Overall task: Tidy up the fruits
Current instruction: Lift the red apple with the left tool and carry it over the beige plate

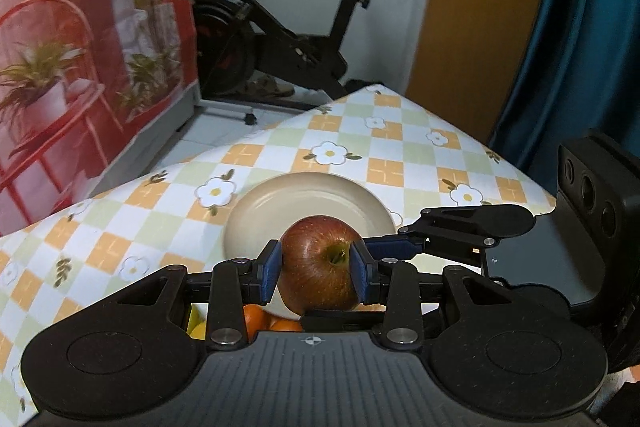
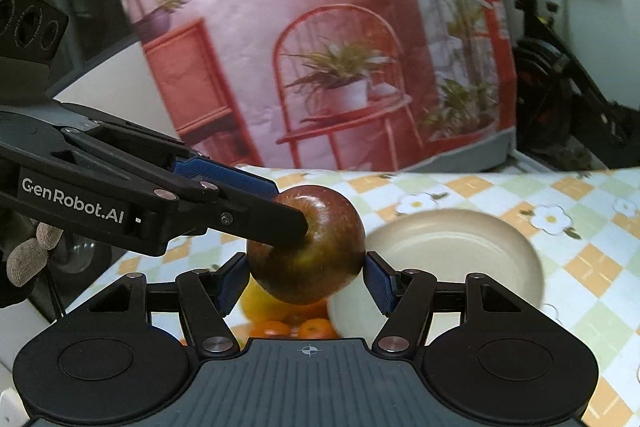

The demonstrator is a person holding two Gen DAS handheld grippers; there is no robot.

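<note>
Plainly, both tools clamp one apple, left tool lettered "GenRobot.AI", right tool

A black exercise bike is parked on a pale tiled floor against a white wall. A big red printed backdrop with potted plants is hung alongside. A wooden door and teal curtain can be seen too. The table is covered in a checked floral cloth.
</note>
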